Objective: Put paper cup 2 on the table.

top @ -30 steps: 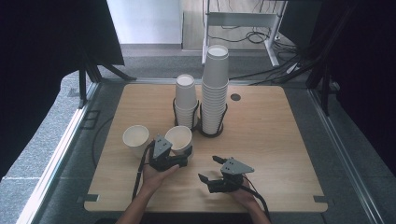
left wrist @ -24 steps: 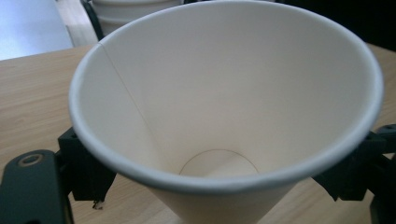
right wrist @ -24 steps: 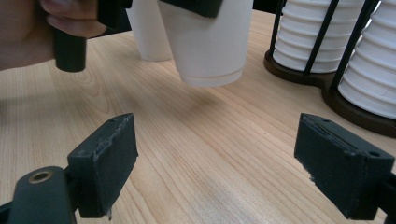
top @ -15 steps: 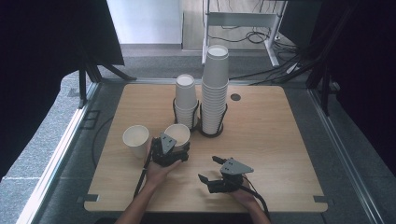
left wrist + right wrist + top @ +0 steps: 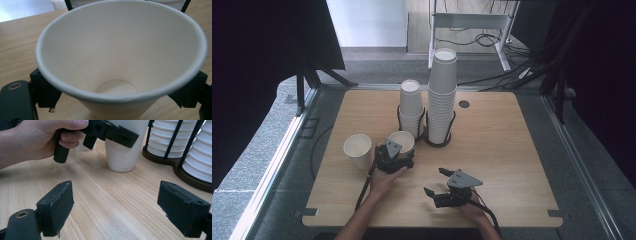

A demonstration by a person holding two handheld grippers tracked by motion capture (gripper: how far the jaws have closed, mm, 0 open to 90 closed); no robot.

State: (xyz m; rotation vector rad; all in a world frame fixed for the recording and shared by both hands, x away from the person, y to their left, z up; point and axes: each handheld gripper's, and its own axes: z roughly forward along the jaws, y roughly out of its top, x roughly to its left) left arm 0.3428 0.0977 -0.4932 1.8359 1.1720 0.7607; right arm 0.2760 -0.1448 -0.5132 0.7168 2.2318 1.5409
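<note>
Second cup (image 5: pixel 402 141) standing on the table (image 5: pixel 512 150), between the jaws of the left hand-held gripper (image 5: pixel 398 159), which have just been easing apart; grip looks near release. First cup (image 5: pixel 357 149) already set down just left of it. Right hand-held gripper (image 5: pixel 436 183) wide, empty. Two racked stacks (image 5: pixel 443 95) beyond, many cups left.
</note>
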